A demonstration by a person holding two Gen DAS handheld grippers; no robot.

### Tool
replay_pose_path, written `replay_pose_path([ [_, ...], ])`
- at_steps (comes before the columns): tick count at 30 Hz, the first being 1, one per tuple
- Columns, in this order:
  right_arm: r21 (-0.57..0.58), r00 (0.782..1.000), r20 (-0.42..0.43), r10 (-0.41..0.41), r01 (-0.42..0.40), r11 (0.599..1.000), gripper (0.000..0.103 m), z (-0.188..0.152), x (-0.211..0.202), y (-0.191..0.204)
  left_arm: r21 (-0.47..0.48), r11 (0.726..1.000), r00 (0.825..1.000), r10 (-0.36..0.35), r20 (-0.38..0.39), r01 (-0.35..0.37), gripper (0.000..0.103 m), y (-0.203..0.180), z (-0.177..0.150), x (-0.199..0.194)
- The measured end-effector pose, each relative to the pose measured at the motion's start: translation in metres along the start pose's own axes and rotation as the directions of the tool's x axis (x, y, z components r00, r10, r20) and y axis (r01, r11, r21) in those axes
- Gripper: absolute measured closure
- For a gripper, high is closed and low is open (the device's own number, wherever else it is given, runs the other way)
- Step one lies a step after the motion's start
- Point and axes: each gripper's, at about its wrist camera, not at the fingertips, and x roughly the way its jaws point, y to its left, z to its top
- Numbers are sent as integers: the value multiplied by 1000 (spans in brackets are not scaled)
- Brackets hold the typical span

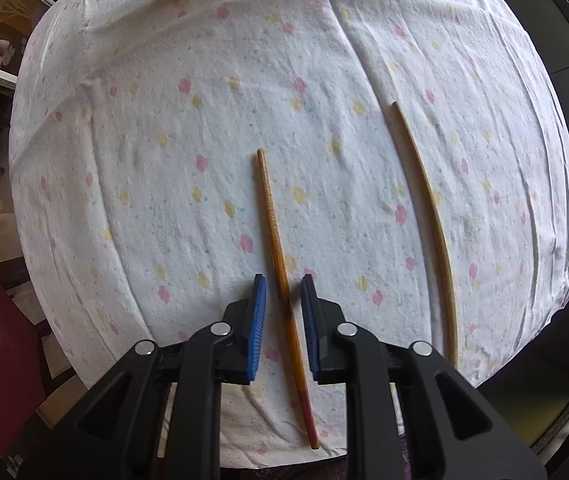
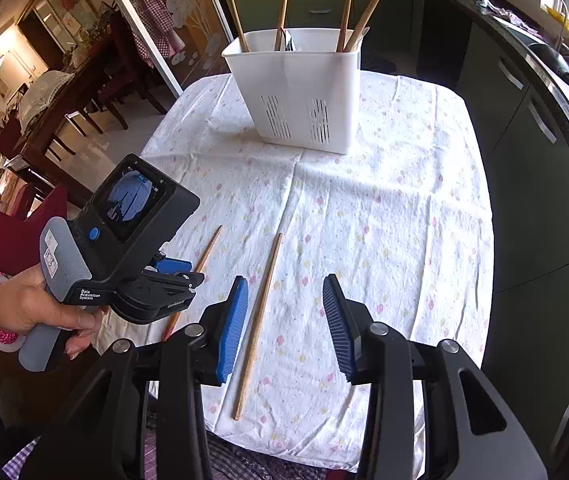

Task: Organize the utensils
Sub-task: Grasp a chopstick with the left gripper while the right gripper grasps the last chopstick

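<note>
Your left gripper (image 1: 283,292) straddles the darker chopstick (image 1: 280,264), jaws open with small gaps either side. Centre it, then squeeze. Your right gripper (image 2: 284,308) stands wider open, the paler chopstick (image 2: 260,320) near its left pad; shift left before closing.
</note>
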Motion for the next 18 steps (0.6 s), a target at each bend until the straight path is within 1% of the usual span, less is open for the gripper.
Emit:
replay_pose_path([
  [4, 9, 1000, -15, 8, -8, 1000, 63, 2, 3, -2, 10, 1000, 1000, 2, -3, -2, 86, -4, 3, 3],
  [7, 6, 999, -40, 17, -17, 1000, 62, 6, 9, 1, 11, 1000, 1000, -4, -5, 4, 91, -6, 4, 4],
  [9, 7, 996, -80, 34, -33, 999, 58, 10, 20, 3, 14, 1000, 1000, -8, -4, 8, 96, -16, 12, 0],
  [11, 14, 991, -129, 47, -45, 999, 58, 10, 35, 5, 13, 1000, 1000, -8, 2, 8, 96, -17, 12, 0],
  [13, 9, 984, -176, 37, -36, 999, 58, 11, 53, 8, 13, 1000, 1000, -13, 8, 13, 97, -15, 10, -2],
  [14, 12, 979, -201, 33, -31, 999, 59, 11, 63, 8, 9, 1000, 1000, -14, 15, 14, 96, -13, 9, -4],
  [18, 16, 955, -297, 24, -20, 1000, 69, 13, 101, 14, -5, 1000, 998, -16, 65, 16, 97, 5, 2, -25],
])
